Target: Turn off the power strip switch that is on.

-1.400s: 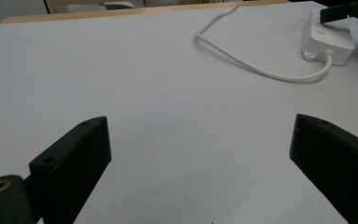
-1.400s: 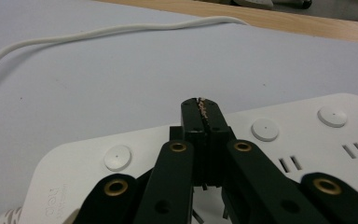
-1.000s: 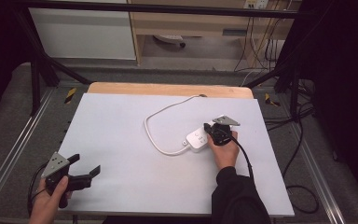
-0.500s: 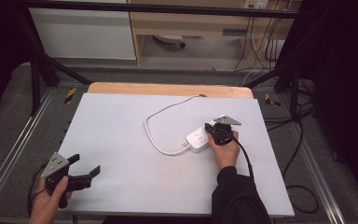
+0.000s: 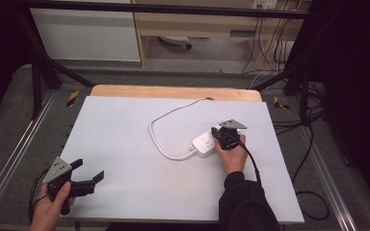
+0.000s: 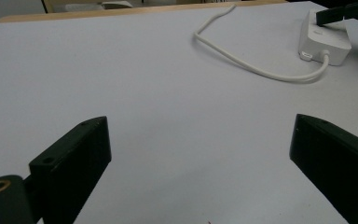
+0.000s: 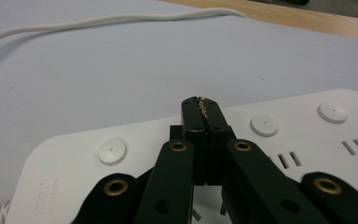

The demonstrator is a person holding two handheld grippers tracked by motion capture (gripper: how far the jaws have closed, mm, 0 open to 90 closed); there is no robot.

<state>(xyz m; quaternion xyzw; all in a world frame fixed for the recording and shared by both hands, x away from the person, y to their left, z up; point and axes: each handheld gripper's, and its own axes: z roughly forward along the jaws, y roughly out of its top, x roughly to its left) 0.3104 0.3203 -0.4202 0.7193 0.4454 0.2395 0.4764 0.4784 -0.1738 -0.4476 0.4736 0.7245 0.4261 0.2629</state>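
White power strip lies right of centre on the worktop, its cord looping off toward the far edge. Right hand-held gripper, jaws closed on nothing, tips over the strip's top among its round buttons; likely pressing a switch. Next: steady downward push. Left hand-held gripper open, idle near corner

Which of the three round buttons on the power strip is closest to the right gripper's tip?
The middle button on the power strip: it sits just right of the shut right gripper; the other two lie farther out.
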